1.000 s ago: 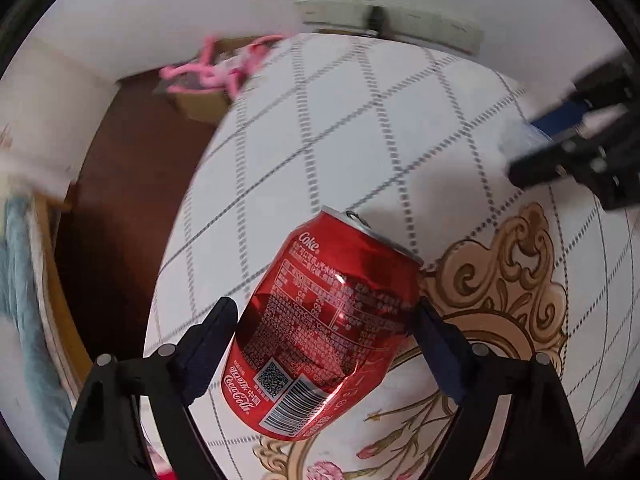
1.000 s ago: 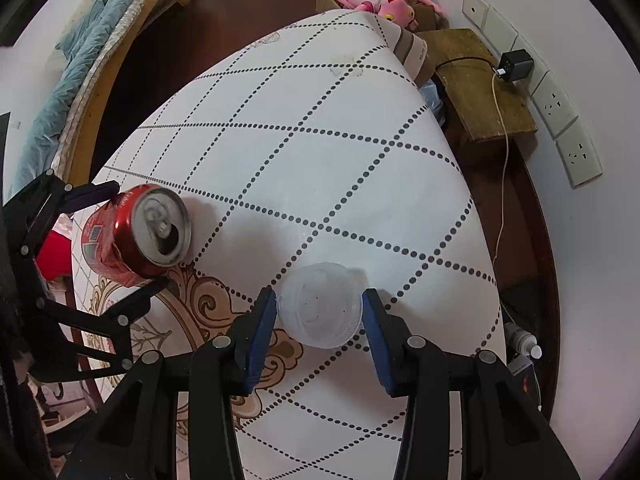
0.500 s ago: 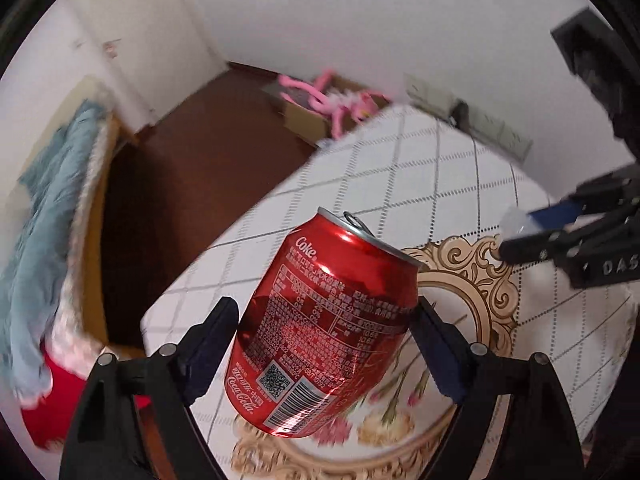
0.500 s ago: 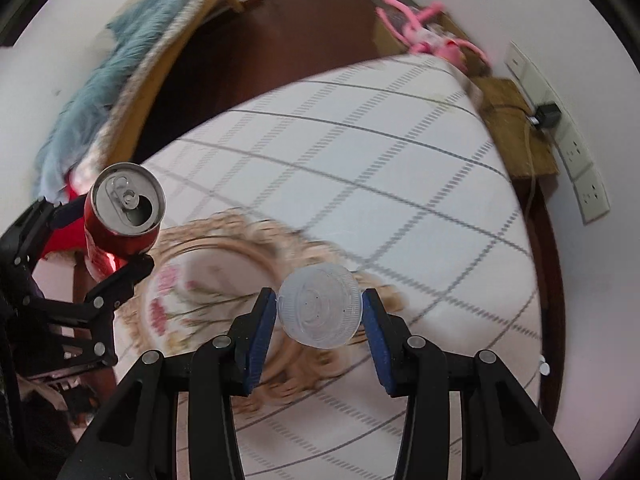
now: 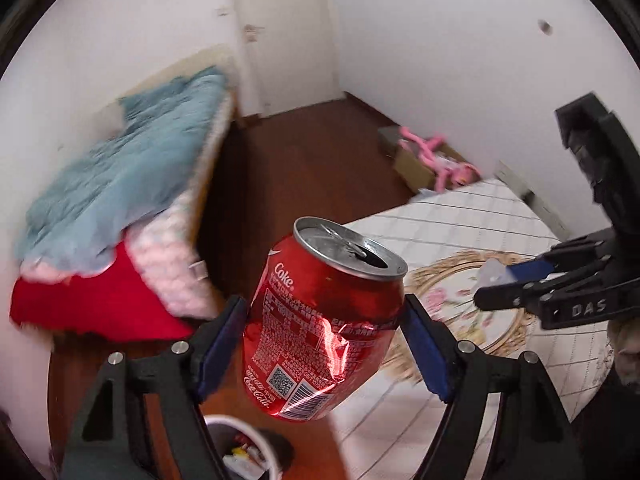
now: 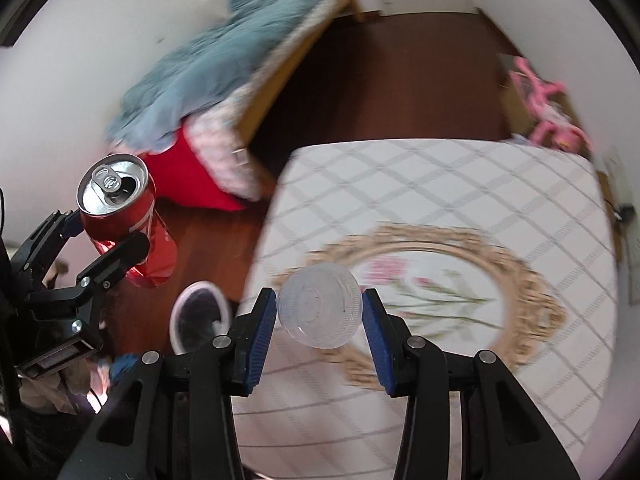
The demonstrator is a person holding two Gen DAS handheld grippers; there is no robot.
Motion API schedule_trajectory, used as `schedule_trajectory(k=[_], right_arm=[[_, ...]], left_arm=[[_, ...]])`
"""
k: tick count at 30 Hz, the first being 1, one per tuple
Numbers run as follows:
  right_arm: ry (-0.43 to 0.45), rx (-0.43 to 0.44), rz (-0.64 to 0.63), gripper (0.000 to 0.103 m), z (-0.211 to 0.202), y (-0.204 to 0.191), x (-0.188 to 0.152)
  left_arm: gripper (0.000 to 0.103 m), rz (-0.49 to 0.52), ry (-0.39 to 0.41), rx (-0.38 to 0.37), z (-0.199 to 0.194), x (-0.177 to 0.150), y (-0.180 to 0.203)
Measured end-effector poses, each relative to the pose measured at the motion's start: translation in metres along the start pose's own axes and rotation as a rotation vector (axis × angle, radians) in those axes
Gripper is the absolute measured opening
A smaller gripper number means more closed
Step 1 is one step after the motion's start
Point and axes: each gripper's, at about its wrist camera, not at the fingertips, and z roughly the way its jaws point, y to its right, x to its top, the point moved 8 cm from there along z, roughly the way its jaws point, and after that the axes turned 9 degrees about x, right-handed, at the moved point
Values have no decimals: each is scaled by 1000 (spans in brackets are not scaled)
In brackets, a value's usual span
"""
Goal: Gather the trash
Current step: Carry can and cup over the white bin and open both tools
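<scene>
A red Coke can [image 5: 320, 320], dented on its side, hangs in the air between the pads of my left gripper [image 5: 320, 320], whose jaws are closing on it. The can [image 6: 120, 216] and left gripper [image 6: 108, 232] also show at the left of the right wrist view, over the brown floor. My right gripper [image 6: 320, 308] is shut on a clear plastic cup [image 6: 320, 306], seen bottom-on above the table's edge. A white-rimmed trash bin [image 5: 240, 440] with a dark liner stands on the floor below the can, and the bin [image 6: 196, 316] lies just left of the cup.
The table [image 6: 440, 184] wears a white checked cloth with a gold floral medallion. A bed with a blue blanket [image 5: 120, 168] and red cloth [image 5: 92, 300] stands to the left. A pink plush toy [image 5: 436, 160] lies in a box by the far wall.
Both grippers rose and swung left off the table, carrying the can and the cup toward the floor beside it. The bin came into view. The can now stands more upright and looks more dented.
</scene>
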Motion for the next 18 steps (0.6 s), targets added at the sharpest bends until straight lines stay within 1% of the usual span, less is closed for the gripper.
schedule_trajectory(k=[1,2,4,5,8,9,12,13,15,18], right_arm=[[-13,14,-23,46,11,-20,-1],[-24,29,-44,46,22,-40,-3],[-58,65,-89,46,51,-82,-10],[-77,80,-107,46,66,-101,-14],[-150,125,-155,46,119,-155,-31],[-177,138,-165,46,140,-171,-38],[-262,150,-194,46,206,-208,-61],[-280,145,-200,46,222,-215,-67],[-333,139,-206,46,262,-229,-83],[-415,114,-202,46,320,-236,-105]], left_arm=[[76,-15,-2,9,-5,-9,-15],[75,-48,-3,35,-11,-22,-38],[75,-102,-28,65,-17,-49,-76],[75,-124,-33,78,-19,-59,-88],[75,-207,-87,127,-14,-105,-140],[75,-249,-122,137,-6,-129,-160],[75,-331,-195,148,19,-177,-189],[75,-374,-238,145,35,-200,-200],[75,-431,-287,139,54,-228,-215],[75,-522,-378,122,90,-276,-227]])
